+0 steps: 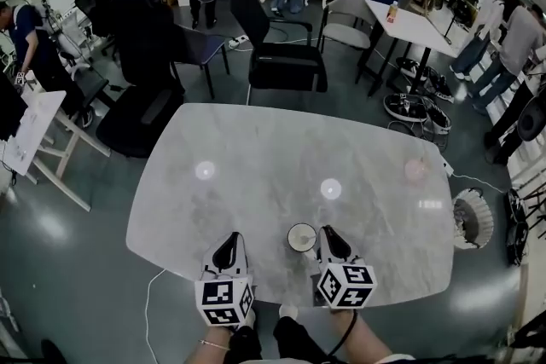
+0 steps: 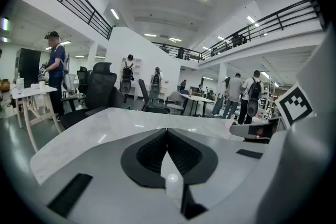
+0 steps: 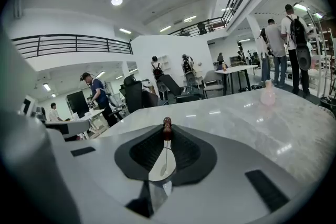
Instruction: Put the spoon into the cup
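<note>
At the table's (image 1: 256, 158) near edge, you're holding both grippers side by side, tilting slightly downward. The right gripper (image 1: 328, 233) is pinching the spoon (image 3: 164, 157) between nearly closed jaws, just beside the cup (image 1: 301, 236). The left gripper (image 1: 230, 241) is sitting closed and empty.

No readable text, label, brand or number in any view. Only coded signs: black-and-white square markers (image 1: 217, 294), without letters or digits. One set on the cube (image 1: 223, 301) behind the fingers of the left gripper (image 1: 228, 239). Another set on the second cube (image 1: 346, 284) behind the fingers of the right gripper (image 1: 328, 231). One more marker (image 2: 295, 105) to the right of the left fingers, in the left gripper view. Distant objects too small to read.
</note>
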Available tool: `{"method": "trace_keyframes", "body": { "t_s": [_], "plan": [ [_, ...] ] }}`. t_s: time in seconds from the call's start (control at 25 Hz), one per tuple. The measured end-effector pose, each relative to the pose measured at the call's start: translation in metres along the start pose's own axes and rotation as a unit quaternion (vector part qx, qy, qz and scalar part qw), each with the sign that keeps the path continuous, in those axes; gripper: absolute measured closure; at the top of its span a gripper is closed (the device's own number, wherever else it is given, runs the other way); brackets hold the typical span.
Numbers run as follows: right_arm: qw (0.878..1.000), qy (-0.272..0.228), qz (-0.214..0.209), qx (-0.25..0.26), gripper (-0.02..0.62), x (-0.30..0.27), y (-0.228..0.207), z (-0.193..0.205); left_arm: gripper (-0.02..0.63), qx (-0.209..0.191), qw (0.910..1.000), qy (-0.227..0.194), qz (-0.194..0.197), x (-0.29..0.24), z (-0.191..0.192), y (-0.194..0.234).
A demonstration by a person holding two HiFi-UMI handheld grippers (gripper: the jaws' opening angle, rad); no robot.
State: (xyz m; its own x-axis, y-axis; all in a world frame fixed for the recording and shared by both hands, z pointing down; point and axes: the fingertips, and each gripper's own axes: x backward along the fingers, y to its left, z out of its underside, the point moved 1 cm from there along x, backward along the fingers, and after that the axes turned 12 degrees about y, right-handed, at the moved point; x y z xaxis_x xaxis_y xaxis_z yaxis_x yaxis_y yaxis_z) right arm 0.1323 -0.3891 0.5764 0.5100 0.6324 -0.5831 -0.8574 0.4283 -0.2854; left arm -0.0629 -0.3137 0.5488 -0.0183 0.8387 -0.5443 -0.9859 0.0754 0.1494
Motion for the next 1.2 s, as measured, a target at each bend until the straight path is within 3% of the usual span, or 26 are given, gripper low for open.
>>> {"method": "trace_keyframes", "body": {
  "t_s": [0.8,1.04,1.2],
  "plan": [
    [0.997,0.068,-0.004,0.019,0.531,-0.038,0.012,0.03,0.588,0.022,0.9991,0.026,-0.025,-0.001,0.02,0.021],
    [0.997,0.07,0.016,0.009,0.425,-0.036,0.003,0.028,0.588,0.018,0.9994,0.022,-0.021,-0.001,0.015,0.022],
    [0.997,0.062,0.035,0.006,0.402,-0.03,-0.003,0.024,0.588,0.013,0.9997,0.015,-0.014,-0.001,0.008,0.022]
  ]
}}
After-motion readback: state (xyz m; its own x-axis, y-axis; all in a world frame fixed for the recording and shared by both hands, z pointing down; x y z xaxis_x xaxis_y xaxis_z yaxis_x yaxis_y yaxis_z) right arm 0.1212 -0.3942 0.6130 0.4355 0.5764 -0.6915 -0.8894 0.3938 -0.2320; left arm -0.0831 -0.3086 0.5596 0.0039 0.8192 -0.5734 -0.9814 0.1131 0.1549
